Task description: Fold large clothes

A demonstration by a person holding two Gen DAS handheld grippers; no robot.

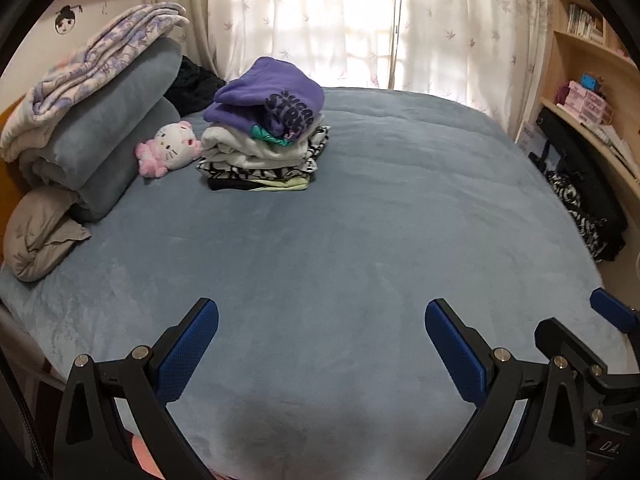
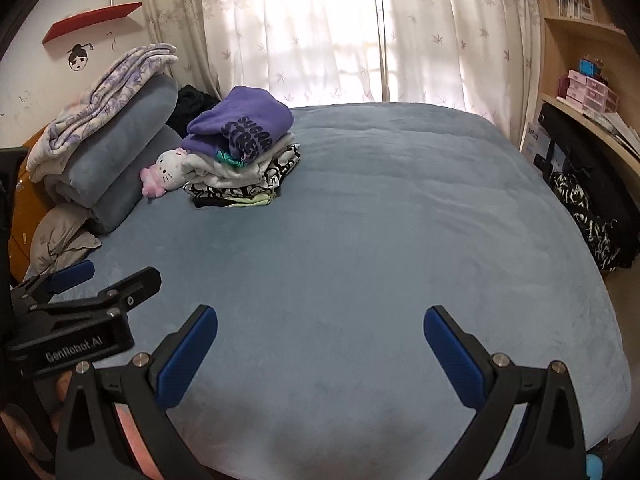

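Both tongs hang over the near edge of a blue-grey bed (image 1: 360,220), each spread wide with nothing between the blue pads. In the left wrist view the left tongs (image 1: 322,320) fill the bottom of the frame, and part of the right tongs (image 1: 612,312) shows at the lower right edge. In the right wrist view the right tongs (image 2: 320,326) sit at the bottom, with the left tongs (image 2: 104,276) at the lower left, also parted and holding nothing. The folded clothes lie in a stack (image 1: 260,152) left of centre in the upper half of the frame, on the bed and well apart from both tongs. A purple top (image 1: 268,98) with dark lettering lies uppermost, above pale grey, black-and-white and light green layers. Just left of the stack lies a white and pink plush cat (image 1: 168,148), touching or nearly touching it. Further left, rolled blue-grey bedding (image 1: 108,120) is piled against the wall under a floral blanket (image 1: 96,64), with a beige pillow (image 1: 40,232) below. Pale curtains (image 1: 312,20) fill the top of the frame, and wooden shelves (image 1: 588,52) stand at the right edge.
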